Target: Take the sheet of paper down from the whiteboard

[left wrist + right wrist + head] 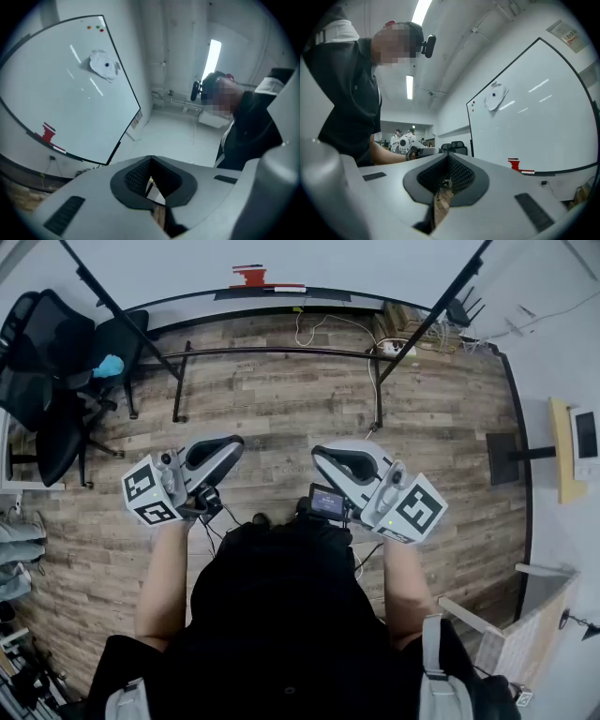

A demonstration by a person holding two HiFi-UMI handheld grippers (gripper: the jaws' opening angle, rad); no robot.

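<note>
- Left gripper and right gripper are idling closed, empty, near the body: reach not begun.
- Sheet of paper is hanging on the far whiteboard, apparently magnet-pinned.

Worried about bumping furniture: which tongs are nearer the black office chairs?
Left. In the head view the left tongs are right of the black office chairs; the right tongs are farther right still.
</note>
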